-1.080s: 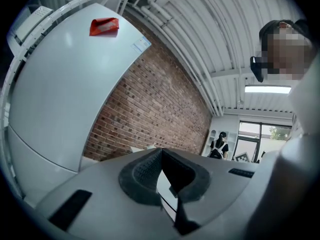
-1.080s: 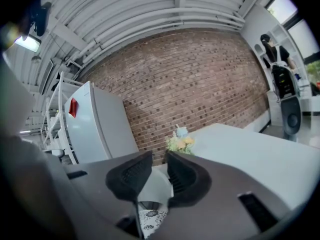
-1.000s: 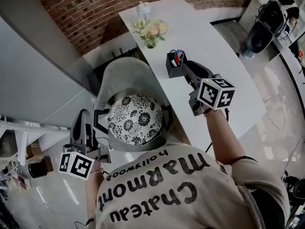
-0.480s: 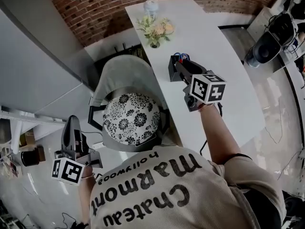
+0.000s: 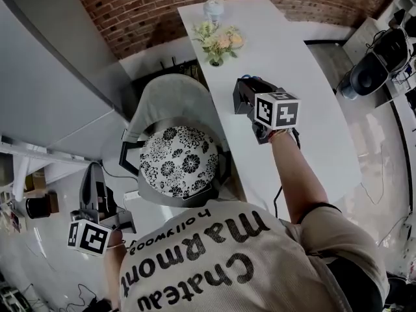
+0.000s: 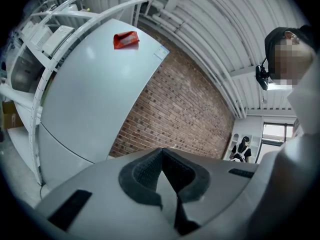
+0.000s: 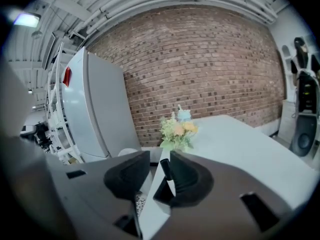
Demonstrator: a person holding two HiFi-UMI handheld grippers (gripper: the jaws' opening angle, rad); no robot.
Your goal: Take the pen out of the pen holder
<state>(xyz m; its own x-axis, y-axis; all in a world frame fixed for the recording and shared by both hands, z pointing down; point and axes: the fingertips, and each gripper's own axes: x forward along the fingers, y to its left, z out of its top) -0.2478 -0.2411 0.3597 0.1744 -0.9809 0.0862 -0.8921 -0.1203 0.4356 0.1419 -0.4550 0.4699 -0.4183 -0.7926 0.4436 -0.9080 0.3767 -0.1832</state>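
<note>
Looking down on a long white table (image 5: pixel 312 109) running up to a brick wall (image 5: pixel 130 5), with a tall grey fridge (image 5: pixel 52 90) off to the left. Beside the table's left edge, a grey chair (image 5: pixel 170 99) with a black-and-white patterned cushion (image 5: pixel 177 160). At the table's far end, a bunch of pale flowers (image 5: pixel 220 43) and, behind it, a small bottle (image 5: pixel 212 6), too small to tell more.

Reaching with the right gripper (image 5: pixel 250 84) over the black pen holder (image 5: pixel 240 103), near the table's left edge and about midway along. Farther forward and lower than a second ago: then short of the holder, with red and blue pen tops showing in the head view; now covering the holder's mouth and hiding them. With fingers (image 7: pixel 127 176) released and standing wide, having just been opening. In the right gripper view, a dark pen (image 7: pixel 165 166) poking up between them, just beside the right-hand finger, with a clear gap to the left-hand one; not gripped. Not yet lifted out of the holder.

Holding the left gripper (image 5: pixel 92 171) low at the left, well apart from the table, beside the chair, facing the fridge and the wall. Sitting a little lower and farther left in the head view than a second ago. In the left gripper view, clenched tip to tip on nothing.
</note>
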